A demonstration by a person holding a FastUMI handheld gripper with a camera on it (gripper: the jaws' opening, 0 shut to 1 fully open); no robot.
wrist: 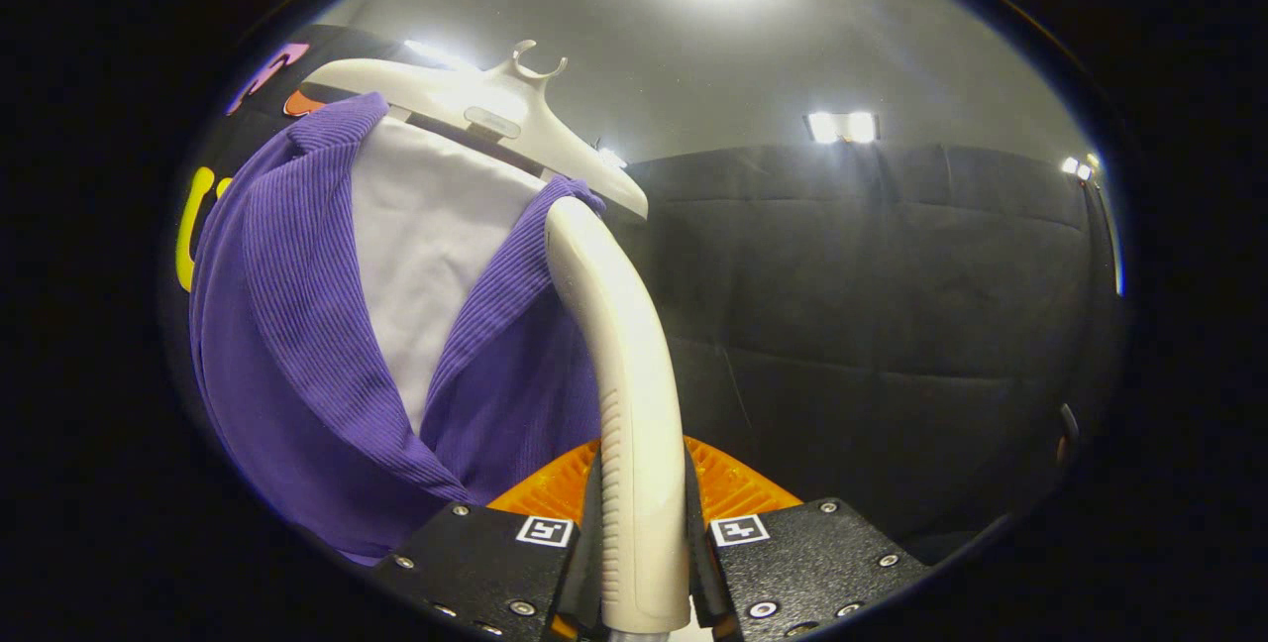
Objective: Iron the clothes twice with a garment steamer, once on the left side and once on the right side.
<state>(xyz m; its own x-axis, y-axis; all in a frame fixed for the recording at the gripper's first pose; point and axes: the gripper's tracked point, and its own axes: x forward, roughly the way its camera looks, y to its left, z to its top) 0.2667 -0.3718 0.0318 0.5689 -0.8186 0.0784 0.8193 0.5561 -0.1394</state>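
Clamping my gripper (644, 563) on the steamer handle (634, 424) at its ribbed section, rigid, slick plastic, probably light; head sits against the soft purple garment (287, 325) near the right end of the hanger (475, 102).

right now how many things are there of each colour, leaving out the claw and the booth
purple: 1, the cardigan
white: 3, the steamer handle the claw is shut on, the hanger, the shirt
total: 4
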